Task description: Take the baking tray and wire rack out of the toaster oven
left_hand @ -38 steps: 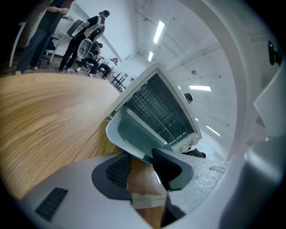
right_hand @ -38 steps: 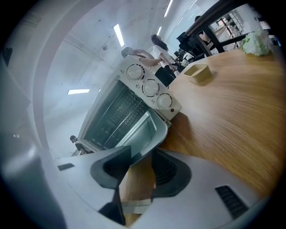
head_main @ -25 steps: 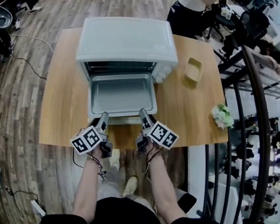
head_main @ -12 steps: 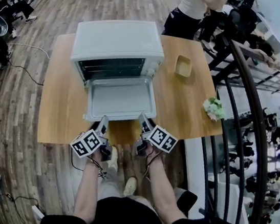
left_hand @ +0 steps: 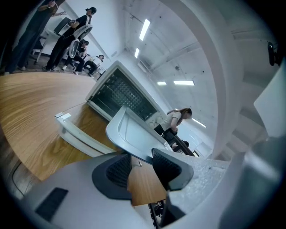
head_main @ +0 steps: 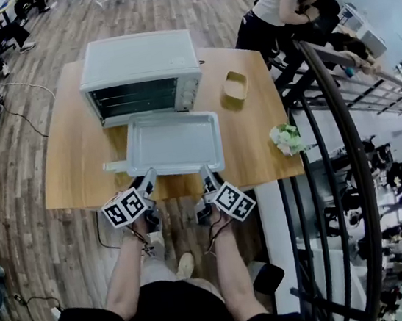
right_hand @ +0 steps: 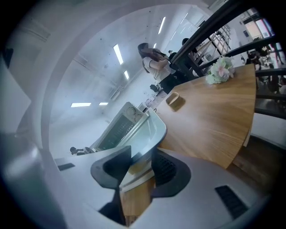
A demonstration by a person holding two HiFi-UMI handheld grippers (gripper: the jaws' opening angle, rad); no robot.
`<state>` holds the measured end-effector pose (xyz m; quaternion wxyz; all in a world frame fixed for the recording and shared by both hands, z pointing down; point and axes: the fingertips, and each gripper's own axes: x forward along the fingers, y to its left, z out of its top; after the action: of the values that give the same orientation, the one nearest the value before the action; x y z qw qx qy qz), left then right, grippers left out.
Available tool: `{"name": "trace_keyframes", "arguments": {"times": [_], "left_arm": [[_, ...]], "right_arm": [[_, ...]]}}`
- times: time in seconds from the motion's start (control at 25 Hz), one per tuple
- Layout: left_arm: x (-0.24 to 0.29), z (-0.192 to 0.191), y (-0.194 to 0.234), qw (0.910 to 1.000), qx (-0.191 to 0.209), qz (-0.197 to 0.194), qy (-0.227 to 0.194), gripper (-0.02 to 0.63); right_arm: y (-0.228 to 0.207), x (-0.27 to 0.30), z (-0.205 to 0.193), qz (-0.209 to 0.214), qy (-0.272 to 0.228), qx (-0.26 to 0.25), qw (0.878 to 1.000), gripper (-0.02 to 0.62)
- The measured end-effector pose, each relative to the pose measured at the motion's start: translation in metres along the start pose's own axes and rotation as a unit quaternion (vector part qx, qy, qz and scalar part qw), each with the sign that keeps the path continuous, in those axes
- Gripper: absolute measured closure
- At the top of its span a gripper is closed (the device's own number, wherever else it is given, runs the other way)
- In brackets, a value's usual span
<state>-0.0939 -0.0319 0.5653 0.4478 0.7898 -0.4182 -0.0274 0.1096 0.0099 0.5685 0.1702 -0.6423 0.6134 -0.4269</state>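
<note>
Wooden table [head_main: 77, 173] carries everything, and its near edge lies under both pairs of jaws. Farthest to the left of the left jaws, the white handle bar [left_hand: 73, 130] of the oven's lowered door sticks out from below the tray. Ahead of the jaws, at the table's far side, stands the grey toaster oven [head_main: 137, 67]; thin metal bars [left_hand: 119, 95] cross its dark cavity.

The left gripper [head_main: 148, 178] points forward and a little downward. Its jaws are partly closed, and the two dark pads clamp on the near rim of the baking tray [head_main: 173, 144], close to its left corner. The tray, of pale grey metal, reaches forward from the jaws over the open door. Its far rim is just before the oven's mouth, outside the cavity.

The right gripper [head_main: 206, 171] is beside the left one and apart from it. It holds the same near rim nearer to the right corner. In the right gripper view the rim passes plainly between its pads, which are closed on it with a similar narrow gap.

Ahead and to the right of the right jaws a small yellow dish [head_main: 235, 85] lies on the wood, well apart from the tray. More to the right, near the table's edge, is a bunch of white flowers [head_main: 285, 139]. Beyond that edge runs a black railing [head_main: 324, 101], and a person [head_main: 279, 0] stands past the far right corner.
</note>
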Motion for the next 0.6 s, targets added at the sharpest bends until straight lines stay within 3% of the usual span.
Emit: {"name": "trace_keyframes", "arguments": {"times": [0.6], "left_arm": [[0.017, -0.086, -0.101, 0.9977, 0.024, -0.049, 0.04, 0.46]], "right_arm": [[-0.073, -0.111, 0.059, -0.029, -0.058, 0.017, 0.998, 0.453]]}}
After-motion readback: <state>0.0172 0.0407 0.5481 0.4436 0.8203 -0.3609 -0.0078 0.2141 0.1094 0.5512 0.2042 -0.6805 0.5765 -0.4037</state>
